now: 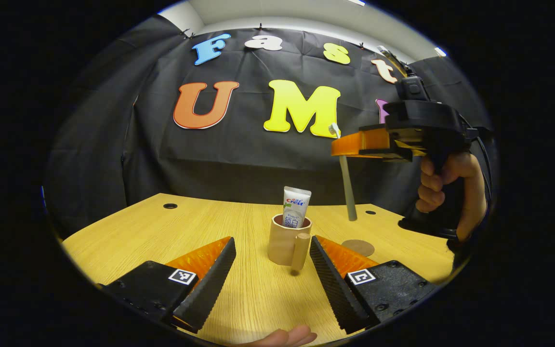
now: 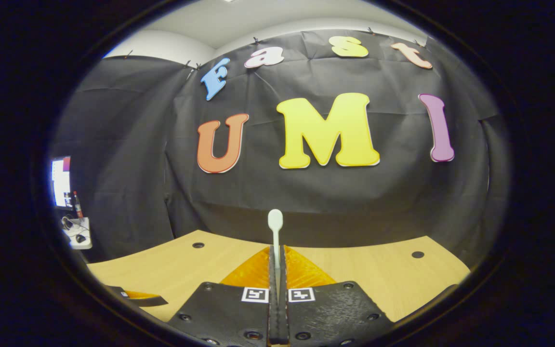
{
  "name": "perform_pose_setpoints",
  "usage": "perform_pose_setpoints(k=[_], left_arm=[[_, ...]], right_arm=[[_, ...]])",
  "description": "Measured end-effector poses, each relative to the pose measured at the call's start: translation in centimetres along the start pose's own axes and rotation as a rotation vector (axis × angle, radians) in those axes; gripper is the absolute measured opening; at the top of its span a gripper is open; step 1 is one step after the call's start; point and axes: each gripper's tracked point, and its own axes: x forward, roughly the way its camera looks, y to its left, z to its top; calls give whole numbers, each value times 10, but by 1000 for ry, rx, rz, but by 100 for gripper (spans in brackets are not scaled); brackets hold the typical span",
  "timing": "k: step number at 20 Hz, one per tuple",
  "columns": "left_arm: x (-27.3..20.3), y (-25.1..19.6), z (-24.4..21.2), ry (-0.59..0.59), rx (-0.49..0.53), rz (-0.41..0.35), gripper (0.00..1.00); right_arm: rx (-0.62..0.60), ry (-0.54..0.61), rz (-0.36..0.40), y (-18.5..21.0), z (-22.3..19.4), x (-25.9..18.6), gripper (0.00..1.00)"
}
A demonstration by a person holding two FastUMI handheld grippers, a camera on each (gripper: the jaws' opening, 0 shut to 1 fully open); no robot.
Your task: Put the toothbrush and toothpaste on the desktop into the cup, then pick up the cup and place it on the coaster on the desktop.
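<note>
Right tool [image 2: 277, 270] raised level, pinching toothbrush [image 2: 275, 226] upright.

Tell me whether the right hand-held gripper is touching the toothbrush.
Touching. In the right gripper view, the right hand-held gripper has its fingers closed on the toothbrush, whose head sticks up between them.

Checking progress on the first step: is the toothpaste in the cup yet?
Yes. The toothpaste stands upright inside the cup, its top poking above the rim.
</note>
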Motion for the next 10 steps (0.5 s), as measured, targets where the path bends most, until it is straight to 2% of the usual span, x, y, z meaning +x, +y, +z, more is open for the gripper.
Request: perform_pose_setpoints(k=[5,10], left_arm=[[7,12,-10,17,-18,-2,98],[10,21,-22,54,-48,7,98]], right_arm=[[6,-8,12,14,9,32,0],[11,0,-9,15,-1,56,1]])
